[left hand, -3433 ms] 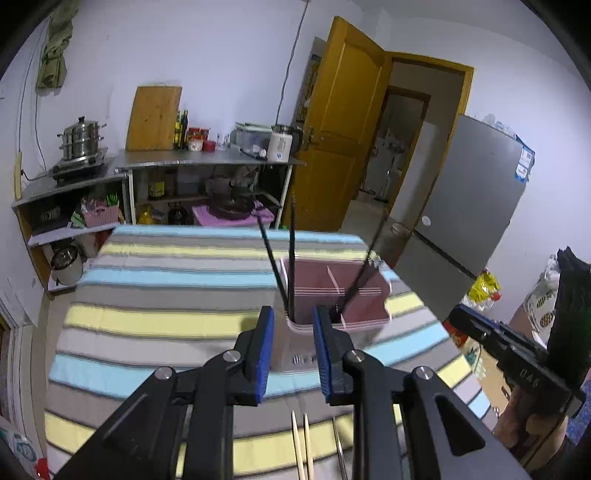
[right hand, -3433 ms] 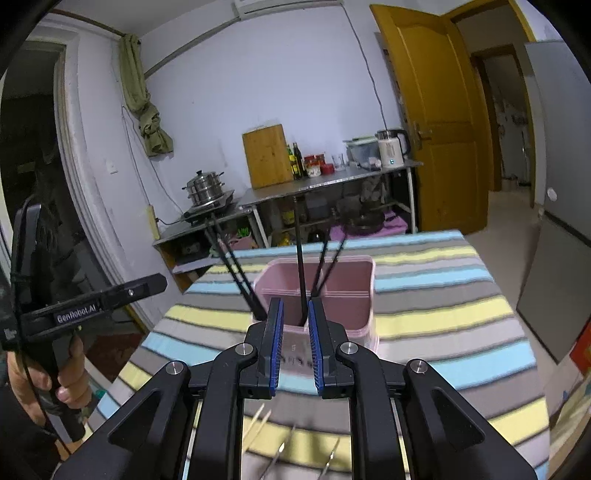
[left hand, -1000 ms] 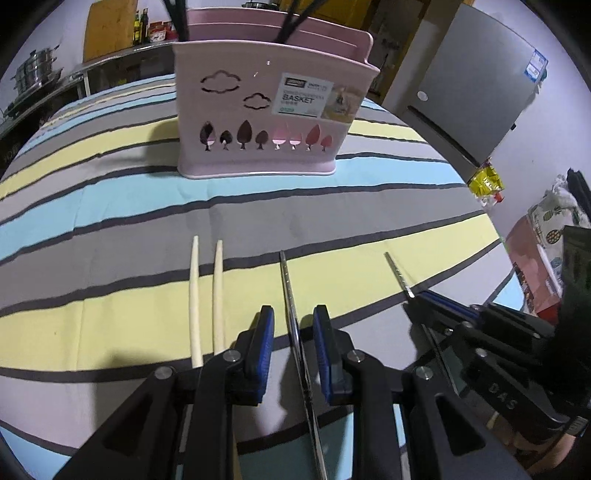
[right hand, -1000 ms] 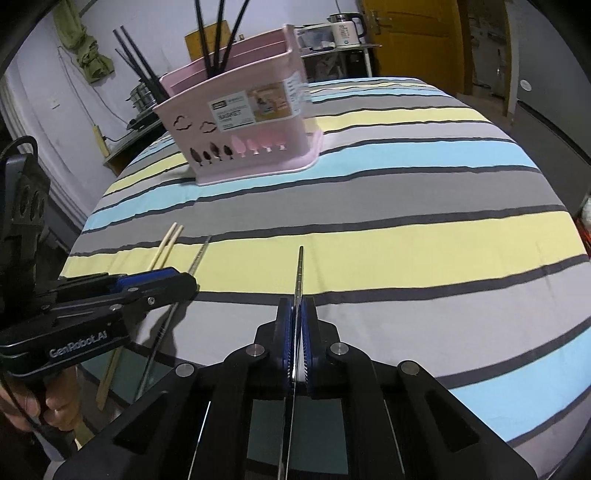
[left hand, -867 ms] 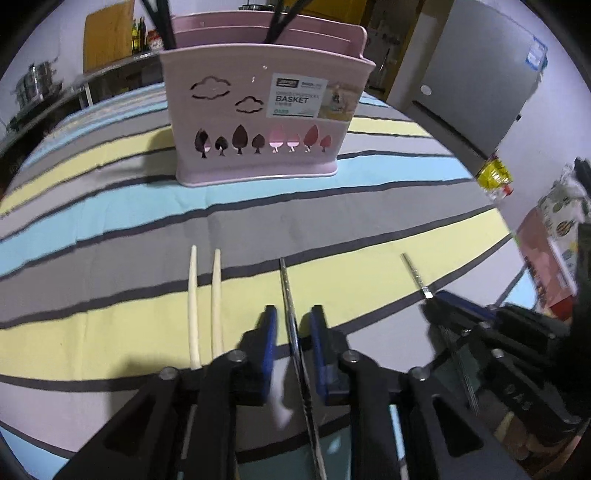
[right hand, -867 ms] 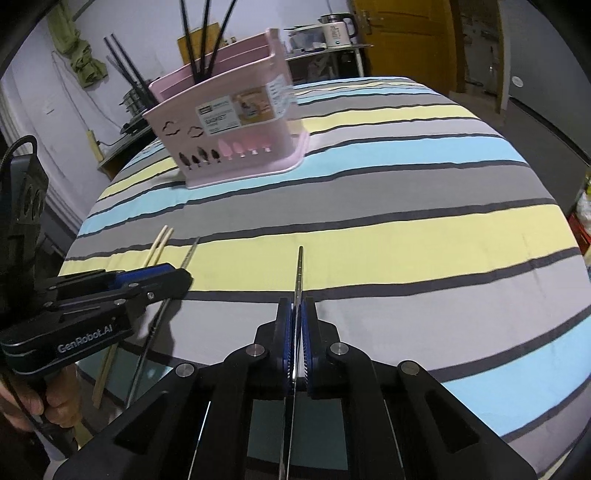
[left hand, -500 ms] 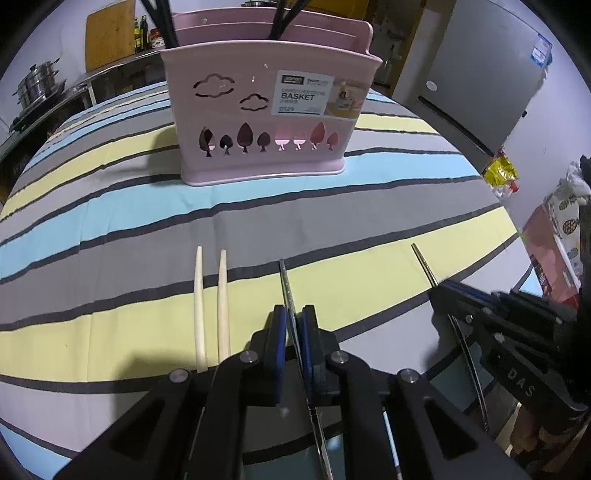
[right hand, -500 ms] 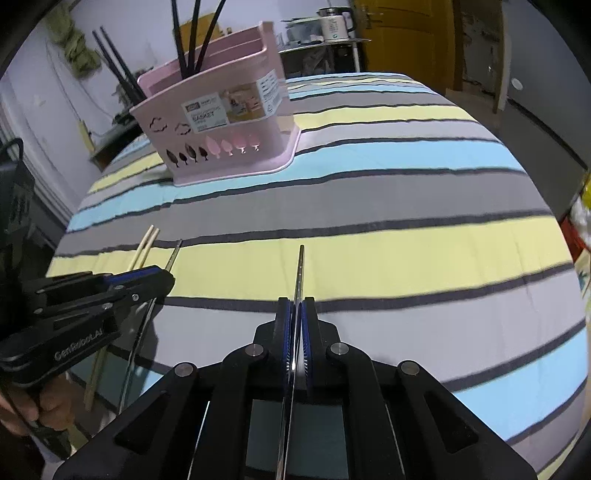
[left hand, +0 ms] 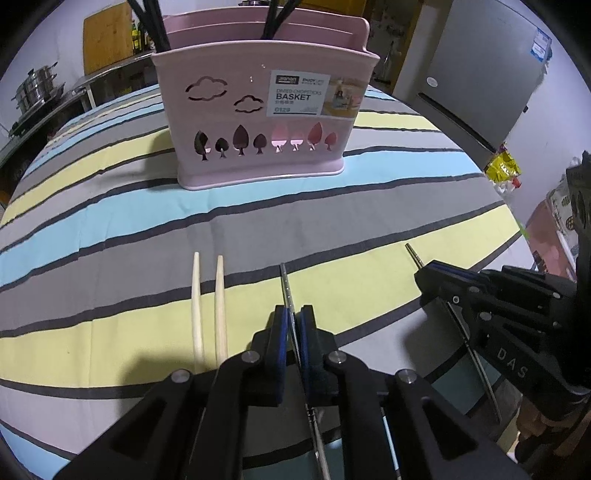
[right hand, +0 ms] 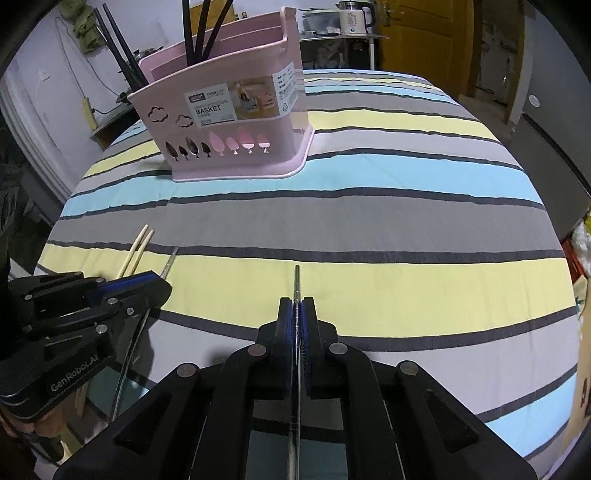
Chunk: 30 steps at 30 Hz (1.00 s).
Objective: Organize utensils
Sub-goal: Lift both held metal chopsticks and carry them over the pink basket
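On my far left, two pale wooden chopsticks (left hand: 207, 306) lie side by side on the striped worktop (left hand: 110, 229). Nobody has picked them up yet.

Next to them is my left gripper (left hand: 294, 325). A second ago its jaws stood apart around a thin metal chopstick (left hand: 286, 284). Now they have squeezed almost all the way shut on it. The blue pads press on both sides, and the tip pokes out in front. So this stick is caught at last.

Farther right is my right gripper (right hand: 296, 321). Its jaws were already shut tight on the other metal chopstick (right hand: 296, 280), and they still are. That stick runs straight out from between the pads toward the basket.

So I now have one metal stick in each gripper. I cannot tell if the sticks are off the cloth yet.

The pink basket (left hand: 258, 122) stands farther back on the worktop, well away from both grippers. Some black chopsticks (right hand: 199, 26) already stand up in it.

I think the next job is to lift both sticks and drop them into the basket. They are thin and smooth, so they could slip or tip as I go. The wooden pair will be left to do after that.
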Each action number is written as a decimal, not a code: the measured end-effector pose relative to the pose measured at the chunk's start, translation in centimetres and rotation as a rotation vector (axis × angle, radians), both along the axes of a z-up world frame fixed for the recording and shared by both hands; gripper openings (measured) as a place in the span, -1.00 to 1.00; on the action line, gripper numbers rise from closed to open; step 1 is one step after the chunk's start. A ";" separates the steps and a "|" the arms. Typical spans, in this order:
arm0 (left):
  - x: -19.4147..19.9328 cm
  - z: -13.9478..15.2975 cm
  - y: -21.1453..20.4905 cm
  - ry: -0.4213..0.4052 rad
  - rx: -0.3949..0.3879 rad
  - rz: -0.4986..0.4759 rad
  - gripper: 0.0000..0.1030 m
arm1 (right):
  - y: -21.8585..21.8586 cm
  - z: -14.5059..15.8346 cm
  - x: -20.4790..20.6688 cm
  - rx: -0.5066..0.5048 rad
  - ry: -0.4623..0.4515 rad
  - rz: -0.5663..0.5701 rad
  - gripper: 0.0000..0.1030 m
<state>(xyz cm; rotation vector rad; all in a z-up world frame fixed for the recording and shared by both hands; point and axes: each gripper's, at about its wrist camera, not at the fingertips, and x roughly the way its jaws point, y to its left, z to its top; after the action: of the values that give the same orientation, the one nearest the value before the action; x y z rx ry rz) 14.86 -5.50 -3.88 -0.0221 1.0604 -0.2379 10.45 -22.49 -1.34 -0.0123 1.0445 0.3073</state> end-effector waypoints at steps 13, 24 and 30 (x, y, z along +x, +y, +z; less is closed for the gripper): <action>0.0 4.0 1.6 -0.057 -0.106 0.006 -0.90 | -1.0 4.3 -0.1 0.086 -0.105 -0.001 -0.92; 0.4 9.8 2.1 -0.180 -0.142 -0.019 -0.90 | -1.9 8.8 0.1 0.135 -0.223 -0.004 -0.92; 0.3 12.0 2.3 -0.239 -0.149 -0.029 -0.90 | -2.4 11.0 -0.1 0.158 -0.294 -0.016 -0.92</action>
<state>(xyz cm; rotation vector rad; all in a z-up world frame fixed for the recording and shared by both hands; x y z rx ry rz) 15.17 -3.24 8.09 -0.1100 0.8045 -0.3366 10.31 -24.87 9.71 0.0913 0.7269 0.3610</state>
